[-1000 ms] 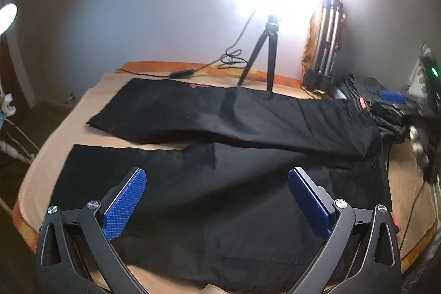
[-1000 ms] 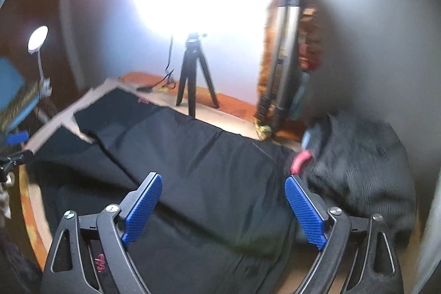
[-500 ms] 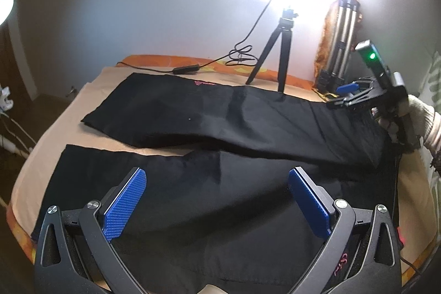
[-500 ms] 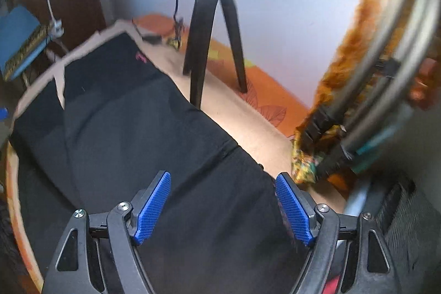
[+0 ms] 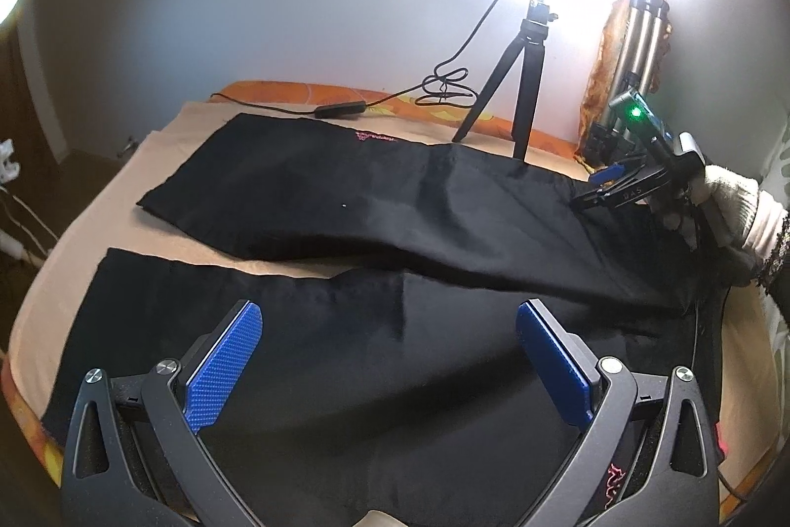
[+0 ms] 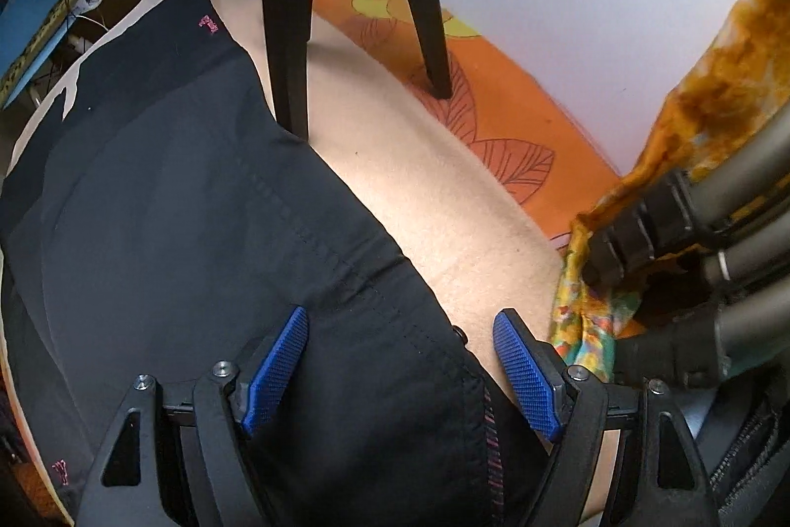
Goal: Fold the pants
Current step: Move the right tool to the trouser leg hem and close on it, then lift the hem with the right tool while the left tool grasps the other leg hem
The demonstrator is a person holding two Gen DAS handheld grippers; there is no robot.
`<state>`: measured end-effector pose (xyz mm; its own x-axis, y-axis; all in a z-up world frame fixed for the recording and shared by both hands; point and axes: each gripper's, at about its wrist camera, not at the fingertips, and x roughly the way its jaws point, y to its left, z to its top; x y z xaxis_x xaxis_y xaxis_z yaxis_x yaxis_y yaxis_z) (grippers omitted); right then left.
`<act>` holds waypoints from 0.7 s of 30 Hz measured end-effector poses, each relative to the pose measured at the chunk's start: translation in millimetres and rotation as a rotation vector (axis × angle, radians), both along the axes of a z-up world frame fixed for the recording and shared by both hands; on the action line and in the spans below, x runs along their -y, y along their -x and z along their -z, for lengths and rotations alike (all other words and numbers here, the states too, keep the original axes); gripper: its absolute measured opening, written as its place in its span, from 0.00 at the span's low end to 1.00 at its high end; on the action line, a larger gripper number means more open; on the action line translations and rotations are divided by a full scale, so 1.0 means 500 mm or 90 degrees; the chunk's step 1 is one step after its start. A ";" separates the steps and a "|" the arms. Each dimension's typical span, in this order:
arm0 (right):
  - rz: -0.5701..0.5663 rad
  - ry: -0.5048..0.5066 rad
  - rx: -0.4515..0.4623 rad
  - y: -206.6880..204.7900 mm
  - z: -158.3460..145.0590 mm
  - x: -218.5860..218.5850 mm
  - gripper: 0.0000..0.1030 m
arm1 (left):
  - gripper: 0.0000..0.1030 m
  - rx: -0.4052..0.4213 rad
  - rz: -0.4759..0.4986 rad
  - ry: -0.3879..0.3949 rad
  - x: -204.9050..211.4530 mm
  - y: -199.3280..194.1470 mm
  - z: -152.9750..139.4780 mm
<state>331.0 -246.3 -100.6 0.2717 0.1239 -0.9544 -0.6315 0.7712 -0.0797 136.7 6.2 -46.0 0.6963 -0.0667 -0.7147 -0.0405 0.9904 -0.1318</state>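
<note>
Black pants (image 5: 375,225) lie flat on a beige-covered bed (image 5: 69,240), legs spread toward the left, waist at the right. My left gripper (image 5: 390,359) is open and empty, hovering over the near leg. My right gripper (image 6: 402,366) is open, low over the far waist corner of the pants (image 6: 207,230), its jaws straddling the hem edge. It also shows in the left wrist view (image 5: 605,186), held by a gloved hand at the far right.
A black mini tripod (image 5: 518,82) with a bright lamp stands on the bed's far edge, close to the right gripper (image 6: 291,8). A folded metal tripod wrapped in orange cloth (image 6: 691,191) leans at the right. A cable (image 5: 340,109) lies along the back.
My right gripper moved forward and down to the far waist corner of the pants. My left gripper shifted slightly closer over the near leg. Both stay open.
</note>
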 end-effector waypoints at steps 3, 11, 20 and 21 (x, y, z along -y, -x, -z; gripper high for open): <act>0.003 -0.010 -0.017 -0.008 0.006 0.004 0.78 | 1.00 0.003 0.002 -0.006 0.005 0.001 -0.001; -0.007 -0.021 -0.013 0.022 -0.014 0.020 0.57 | 1.00 0.008 -0.007 -0.015 0.002 0.001 -0.006; 0.019 -0.017 0.053 0.107 -0.038 0.012 0.07 | 1.00 0.017 -0.012 -0.025 0.007 0.003 -0.015; 0.029 -0.025 0.067 0.119 -0.047 0.014 0.07 | 1.00 0.017 -0.014 -0.025 0.007 0.004 -0.015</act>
